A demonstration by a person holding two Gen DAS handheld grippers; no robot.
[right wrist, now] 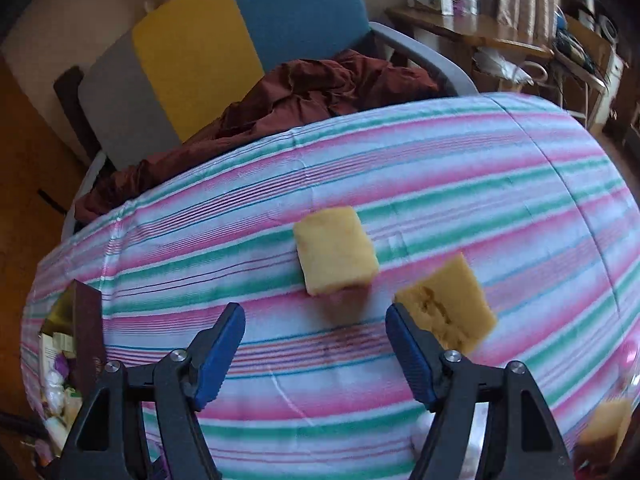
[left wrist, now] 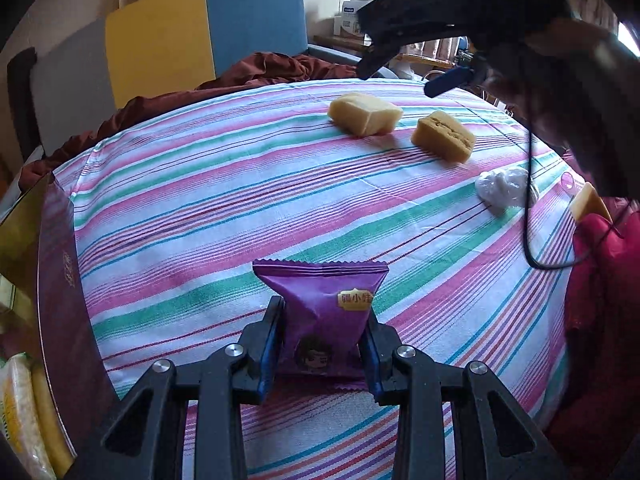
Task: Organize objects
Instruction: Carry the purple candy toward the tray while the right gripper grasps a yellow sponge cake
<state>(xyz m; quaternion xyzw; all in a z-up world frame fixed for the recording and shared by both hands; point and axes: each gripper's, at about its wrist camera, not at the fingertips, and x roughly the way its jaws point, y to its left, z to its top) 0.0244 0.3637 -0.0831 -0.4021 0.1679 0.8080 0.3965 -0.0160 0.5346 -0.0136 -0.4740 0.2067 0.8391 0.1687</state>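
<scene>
My left gripper (left wrist: pixel 322 320) is shut on a purple snack packet (left wrist: pixel 326 312) and holds it low over the striped tablecloth (left wrist: pixel 200 208). Two yellow cake pieces (left wrist: pixel 364 114) (left wrist: pixel 444 136) lie at the far side, with a crumpled white wrapper (left wrist: pixel 502 190) to their right. My right gripper (right wrist: pixel 316 320) is open and empty above the cloth. In its view the two cakes (right wrist: pixel 336 250) (right wrist: pixel 448 308) lie just ahead; the nearer one is beside the right finger. The right gripper also shows in the left wrist view (left wrist: pixel 460 20), raised at the upper right.
A dark maroon box (left wrist: pixel 60 300) with packets inside stands at the table's left edge; it also shows in the right wrist view (right wrist: pixel 86 328). Another cake piece (right wrist: pixel 608 426) lies at the right edge. A chair (right wrist: pixel 224 44) with dark red cloth (right wrist: pixel 320 84) stands behind the table.
</scene>
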